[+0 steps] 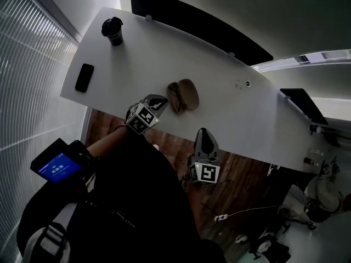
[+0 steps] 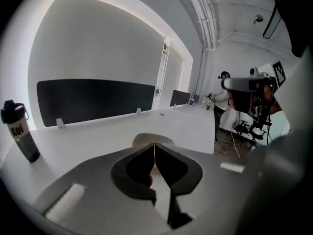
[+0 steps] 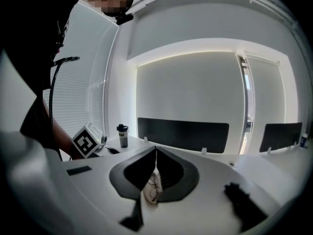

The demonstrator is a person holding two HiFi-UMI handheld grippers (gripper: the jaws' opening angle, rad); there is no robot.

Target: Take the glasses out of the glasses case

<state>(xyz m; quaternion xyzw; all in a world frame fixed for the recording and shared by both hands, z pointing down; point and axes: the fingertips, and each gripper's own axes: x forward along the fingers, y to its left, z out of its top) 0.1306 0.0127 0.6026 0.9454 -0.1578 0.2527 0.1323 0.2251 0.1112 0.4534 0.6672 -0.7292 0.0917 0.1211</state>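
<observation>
A long white surface [image 1: 153,53] backed by a dark divider panel [image 1: 197,23] carries an open tan glasses case [image 1: 185,94] near its front edge. The glasses [image 3: 153,184] lie on the case's pale inside. The left gripper [image 1: 162,101] is just beside the case, fingers pressed together, holding nothing. The right gripper [image 1: 203,131] hangs near the case, past the edge, fingers likewise pressed together. A bottle [image 1: 112,30] and phone [image 1: 84,77] sit well apart from the case.
</observation>
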